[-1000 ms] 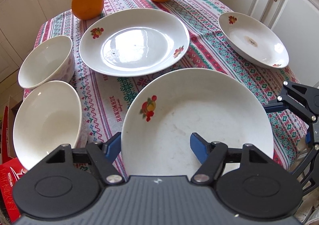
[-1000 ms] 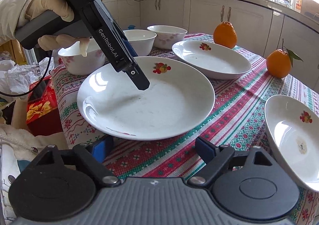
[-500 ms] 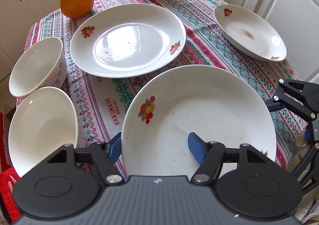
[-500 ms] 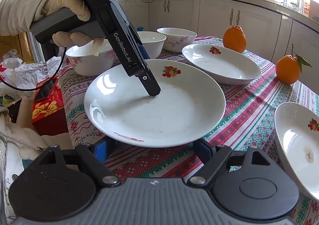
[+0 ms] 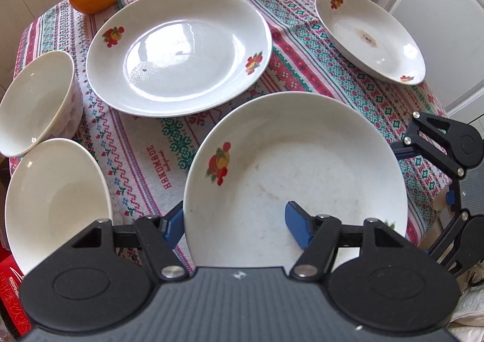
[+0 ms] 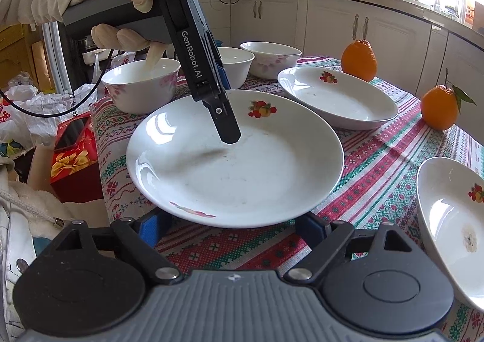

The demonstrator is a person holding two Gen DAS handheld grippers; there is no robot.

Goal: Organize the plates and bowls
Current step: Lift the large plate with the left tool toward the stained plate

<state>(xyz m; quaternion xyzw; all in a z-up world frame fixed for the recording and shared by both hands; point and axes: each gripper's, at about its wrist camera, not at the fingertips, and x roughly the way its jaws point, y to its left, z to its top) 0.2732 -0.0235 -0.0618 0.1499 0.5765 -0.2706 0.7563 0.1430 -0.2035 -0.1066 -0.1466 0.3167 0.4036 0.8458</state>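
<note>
In the right wrist view alone, a gloved hand [image 6: 121, 9] holds the left gripper [image 6: 225, 118].

The near plate [image 6: 236, 166] hides both blue fingertips of the right gripper [image 6: 233, 228], so its grip is unclear.

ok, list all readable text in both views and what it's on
"HANDMADE": tablecloth, red letters, left wrist view; smaller script beside it too small to read.
"GenRobot.AI": left gripper body, right wrist view.
"DAS": top of that gripper, with small lines beneath, seemingly "Data Acquisition System".
Characters on the white plastic bag: too blurred to read.
Print on the red box: unreadable.
</note>
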